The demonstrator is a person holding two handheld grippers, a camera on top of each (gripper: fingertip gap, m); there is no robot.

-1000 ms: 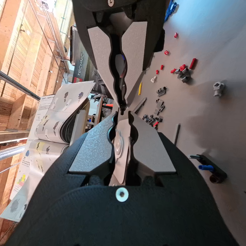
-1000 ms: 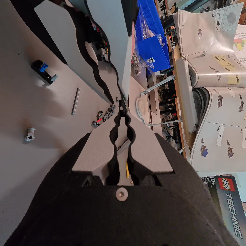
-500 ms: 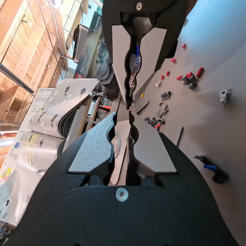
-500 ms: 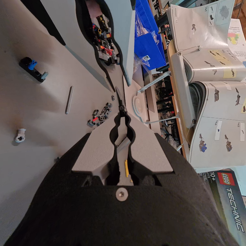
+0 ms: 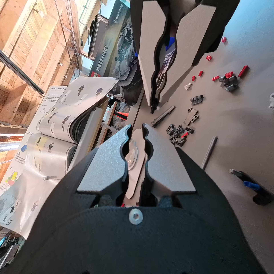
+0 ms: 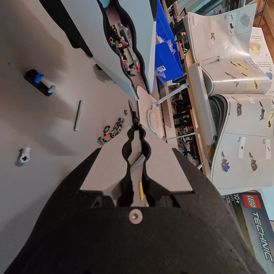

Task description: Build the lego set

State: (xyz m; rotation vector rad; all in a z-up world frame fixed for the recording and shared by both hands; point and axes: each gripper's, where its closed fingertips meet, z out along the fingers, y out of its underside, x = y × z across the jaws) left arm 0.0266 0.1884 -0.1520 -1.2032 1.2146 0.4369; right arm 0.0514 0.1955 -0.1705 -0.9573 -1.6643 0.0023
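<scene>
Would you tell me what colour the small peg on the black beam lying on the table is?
Blue; the peg on the black beam shows best in the right wrist view.

Two claws show, the left claw (image 5: 136, 126) and the right claw (image 6: 136, 126), and the right one pinches one thin black piece (image 6: 134, 114) at its tips. On the grey surface (image 6: 37, 118) lie two long grey rods (image 6: 78, 115) (image 5: 162, 116), one black bar (image 6: 38, 83) carrying one blue peg (image 6: 38, 77), one pale connector (image 6: 24, 155), one yellow stick (image 6: 141, 190) and one cluster of small dark grey pieces (image 6: 113, 131). Beyond the edge stand one open booklet (image 6: 240, 89), one printed box (image 6: 255, 219) and one blue bin (image 6: 167, 62), while the loose red pegs (image 5: 200, 73) number at least five.
</scene>
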